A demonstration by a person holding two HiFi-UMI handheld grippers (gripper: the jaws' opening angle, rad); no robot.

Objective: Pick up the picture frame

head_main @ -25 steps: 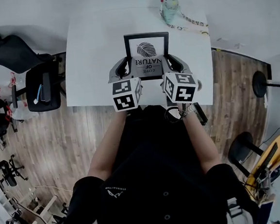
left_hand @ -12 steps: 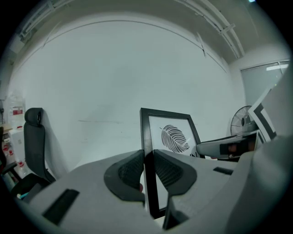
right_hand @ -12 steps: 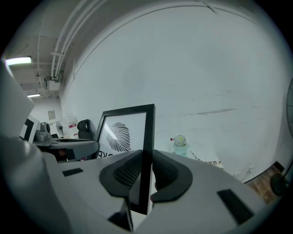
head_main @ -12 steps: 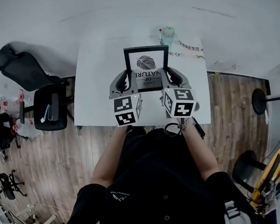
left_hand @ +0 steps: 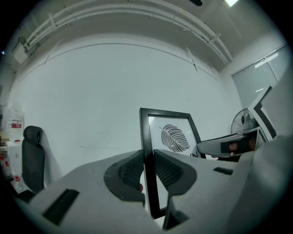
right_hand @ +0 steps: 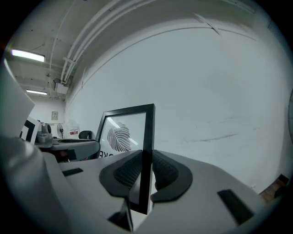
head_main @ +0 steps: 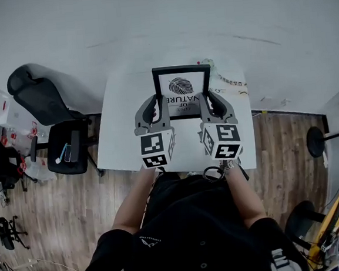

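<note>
The left gripper [left_hand: 147, 167] squeezes one side of the frame [head_main: 182, 89], and the right gripper [right_hand: 145, 171] squeezes the other. The frame looks lifted above the table [head_main: 120, 148]. Next, both sides need holding even.

Left tongs [left_hand: 147, 157], right tongs [right_hand: 145, 164], side by side, near level, each clamped on picture frame [head_main: 182, 89]

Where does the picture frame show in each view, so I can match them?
Head view: picture frame centre, upper half.
Left gripper view: right of centre, left tongs shut on its edge.
Right gripper view: left of centre, right tongs shut on its edge.
Shared landmark: leaf print.
</note>
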